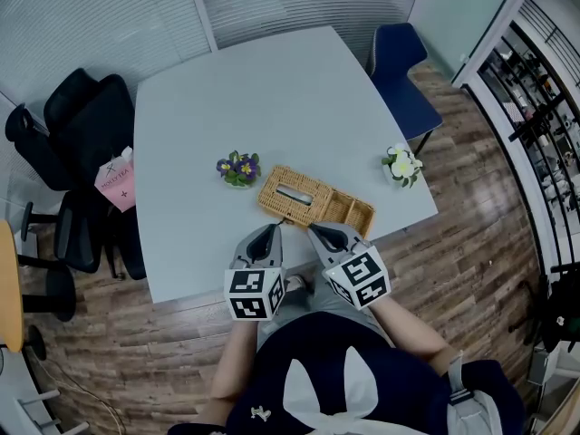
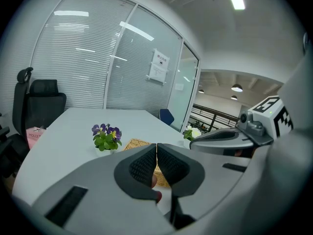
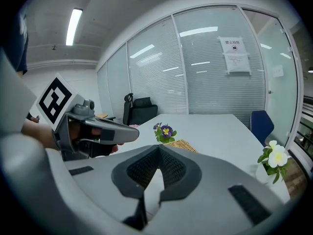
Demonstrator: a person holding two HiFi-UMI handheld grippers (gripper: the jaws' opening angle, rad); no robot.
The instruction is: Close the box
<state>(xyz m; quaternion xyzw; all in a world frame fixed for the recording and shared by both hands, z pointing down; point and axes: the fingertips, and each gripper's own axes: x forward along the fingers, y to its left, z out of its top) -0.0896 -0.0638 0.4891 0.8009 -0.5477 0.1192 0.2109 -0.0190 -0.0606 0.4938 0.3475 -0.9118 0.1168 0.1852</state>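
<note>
Woven tan wicker box (image 1: pixel 335 208) sits by the pale table's (image 1: pixel 272 98) near edge, its lid (image 1: pixel 292 193) seemingly open. My left gripper (image 1: pixel 269 231) and right gripper (image 1: pixel 317 231) are both clenched and empty, so a blunt shove could skid it.

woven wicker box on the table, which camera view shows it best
The head view: the tan woven wicker box lies whole, seen from above, with a slotted part and an open part. The left gripper view shows only a strip of it behind its jaws; the right gripper view shows only a corner above its jaws.
</note>
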